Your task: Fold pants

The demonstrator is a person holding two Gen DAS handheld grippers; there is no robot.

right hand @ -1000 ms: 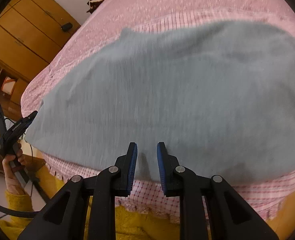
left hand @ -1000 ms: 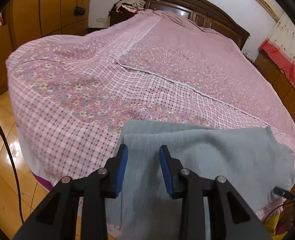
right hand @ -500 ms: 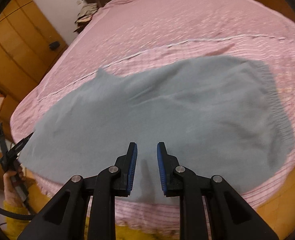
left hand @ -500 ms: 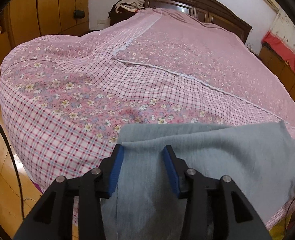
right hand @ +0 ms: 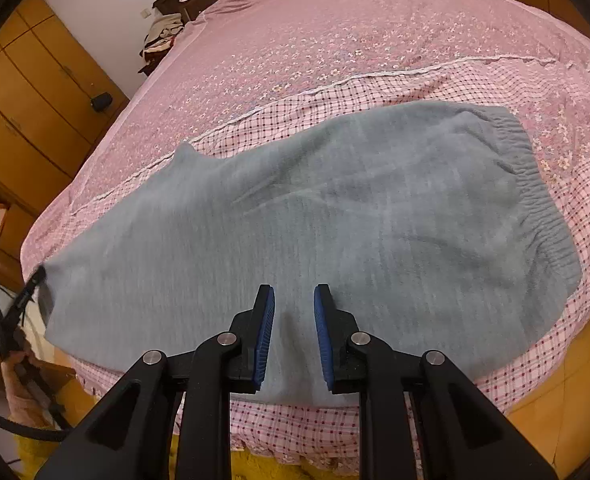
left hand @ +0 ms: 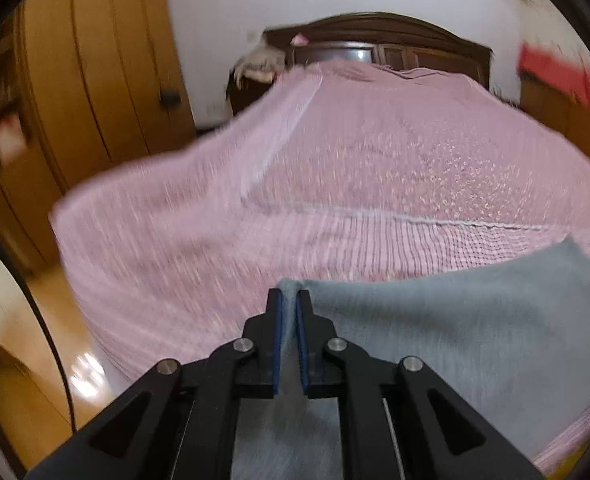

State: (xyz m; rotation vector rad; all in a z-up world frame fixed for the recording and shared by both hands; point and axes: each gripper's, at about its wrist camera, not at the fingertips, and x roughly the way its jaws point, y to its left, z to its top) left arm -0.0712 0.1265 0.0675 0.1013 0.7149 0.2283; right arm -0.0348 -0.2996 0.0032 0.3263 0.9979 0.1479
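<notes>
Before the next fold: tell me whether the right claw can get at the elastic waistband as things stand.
Probably yes. The right claw hangs open over the middle of the grey pants, holding nothing, and the waistband lies flat and uncovered at their right end. The left claw pinches the far hem, well clear.

One grey pants (right hand: 335,216), one pink bedspread (right hand: 375,40), two tongs: left (left hand: 289,300), right (right hand: 294,300).

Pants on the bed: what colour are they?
Plain grey-blue pants, no pattern; clearest in the right wrist view, lying on the pink floral and checked bedspread.
</notes>
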